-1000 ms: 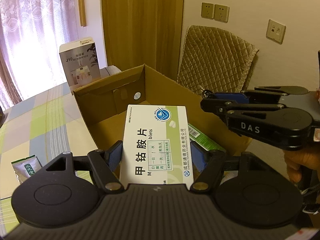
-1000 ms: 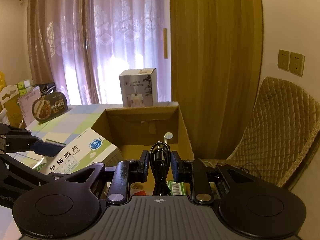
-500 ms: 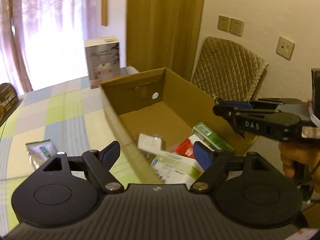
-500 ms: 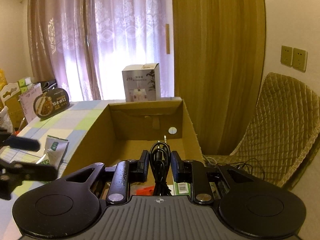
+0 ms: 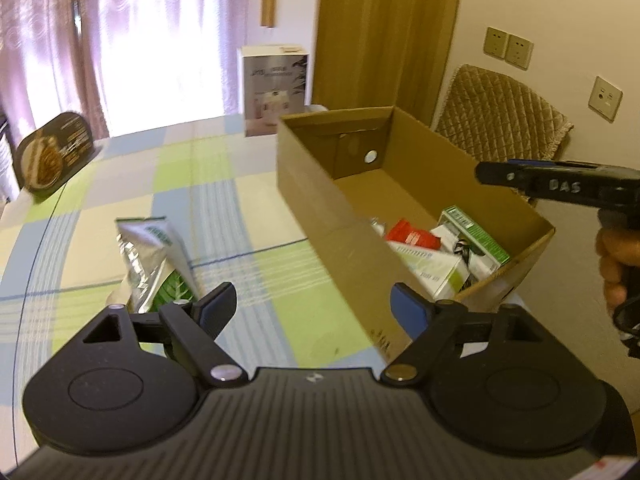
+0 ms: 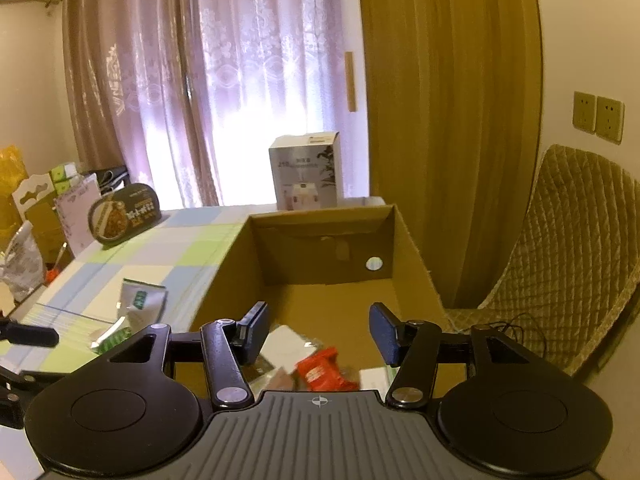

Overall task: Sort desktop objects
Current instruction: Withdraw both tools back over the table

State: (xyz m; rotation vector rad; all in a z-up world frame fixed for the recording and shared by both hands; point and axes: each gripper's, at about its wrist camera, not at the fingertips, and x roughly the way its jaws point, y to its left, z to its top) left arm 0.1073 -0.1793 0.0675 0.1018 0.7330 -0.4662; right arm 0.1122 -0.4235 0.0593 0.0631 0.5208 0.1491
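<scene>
In the left wrist view, the left gripper (image 5: 312, 306) has its fingers spread wide and holds nothing; it hangs over the counter (image 5: 224, 216), which has a checked cloth, near the long side wall of the cardboard box (image 5: 328, 216). A silver and green pouch (image 5: 154, 260) lies on the counter just in front of the left finger. Inside the box there are a white and green medicine box (image 5: 430, 268), a red packet (image 5: 414, 234) and a green carton (image 5: 476, 236), all close together at the near end. The right gripper (image 5: 560, 190) is seen from the side above the right wall of the box, with a hand (image 5: 614, 260) on its handle. A white product box (image 5: 274, 88) stands on the counter behind the cardboard box. In the right wrist view, the right gripper (image 6: 318, 330) also has its fingers spread apart and empty, above the open box (image 6: 416, 264). Below it the red packet (image 6: 326, 370) lies on the floor of the box. The pouch (image 6: 138, 308) is on the counter (image 6: 120, 264) to the left, outside the box.
</scene>
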